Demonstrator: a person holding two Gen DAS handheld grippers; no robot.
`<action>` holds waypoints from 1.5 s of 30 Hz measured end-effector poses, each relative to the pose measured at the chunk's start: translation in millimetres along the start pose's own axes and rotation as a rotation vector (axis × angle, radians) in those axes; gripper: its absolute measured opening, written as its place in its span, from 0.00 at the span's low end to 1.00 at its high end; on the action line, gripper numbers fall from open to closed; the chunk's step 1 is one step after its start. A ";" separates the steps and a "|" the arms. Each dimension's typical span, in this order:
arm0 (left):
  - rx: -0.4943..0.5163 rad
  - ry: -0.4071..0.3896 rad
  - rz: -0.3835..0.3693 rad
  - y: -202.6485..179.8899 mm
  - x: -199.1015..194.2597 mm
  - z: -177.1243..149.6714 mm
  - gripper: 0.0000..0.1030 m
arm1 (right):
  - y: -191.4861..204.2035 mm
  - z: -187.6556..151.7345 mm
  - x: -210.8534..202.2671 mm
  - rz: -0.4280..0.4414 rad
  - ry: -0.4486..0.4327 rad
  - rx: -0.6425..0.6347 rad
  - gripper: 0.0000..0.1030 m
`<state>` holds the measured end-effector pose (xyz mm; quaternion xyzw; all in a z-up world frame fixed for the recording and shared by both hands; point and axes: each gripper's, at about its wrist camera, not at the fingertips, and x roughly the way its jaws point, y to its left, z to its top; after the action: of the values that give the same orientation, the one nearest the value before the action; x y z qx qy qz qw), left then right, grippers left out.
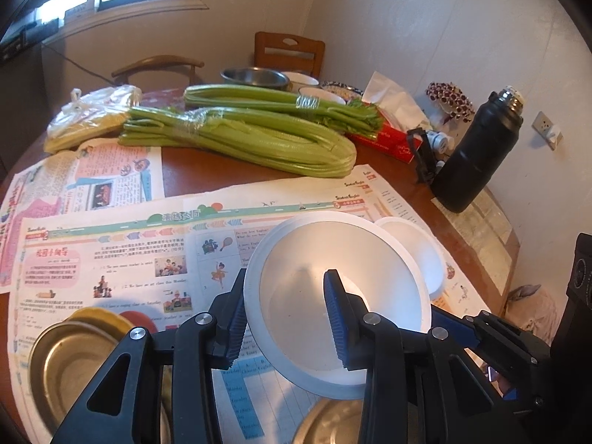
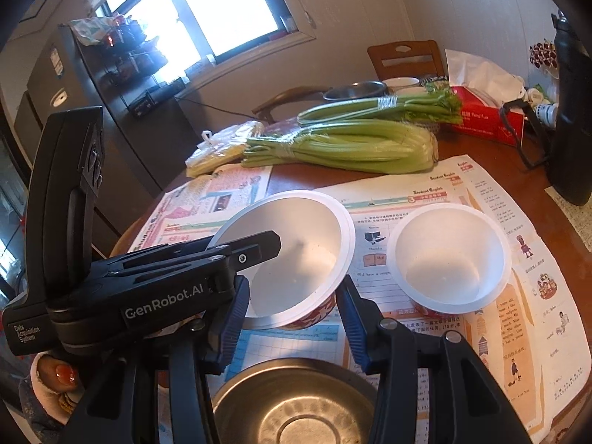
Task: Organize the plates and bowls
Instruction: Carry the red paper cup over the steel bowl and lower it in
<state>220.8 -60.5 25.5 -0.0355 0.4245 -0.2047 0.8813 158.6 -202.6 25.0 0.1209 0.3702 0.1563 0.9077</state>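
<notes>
The left tongs [image 1: 286,318] are clamped on the rim of a white paper bowl [image 1: 333,296], one blue pad inside the bowl and the other outside its wall, so the bowl is tipped with its mouth turned toward the left wrist camera. From the right wrist view the same bowl [image 2: 296,255] sits just ahead of the right tongs [image 2: 292,318], which stand released with nothing between their pads, their tips close to the bowl's lower rim without clearly touching it. A second white bowl [image 2: 451,259] stands upright to the right of the held one, near it but apart; from the left wrist view it is partly hidden behind the held bowl. Directly below the right tongs lies a steel bowl [image 2: 296,403], open side up. Down to the left of the left tongs sits another metal dish [image 1: 70,362] with a yellow rim behind it. All of this rests on sheets of newspaper [image 1: 129,255] spread over the brown desk [image 1: 207,170]. Farther ahead of both tongs lie bundles of celery [image 1: 240,137], beyond them a steel basin [image 1: 255,77], a red tissue box [image 2: 488,118] and, off to the right, a black flask [image 1: 477,155].
</notes>
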 end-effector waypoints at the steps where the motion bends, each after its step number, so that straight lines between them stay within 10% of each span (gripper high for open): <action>1: 0.000 -0.006 0.004 -1.7 -5.4 -1.0 0.38 | 1.8 -0.3 -3.9 0.004 -0.006 -0.004 0.47; 45: 0.015 -0.094 0.063 -76.7 -109.7 -62.9 0.40 | 15.8 -47.1 -123.5 0.060 -0.100 -0.136 0.48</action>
<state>86.5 -80.8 84.0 -0.0251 0.3821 -0.1782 0.9064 38.4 -229.3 75.8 0.0778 0.3094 0.2018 0.9260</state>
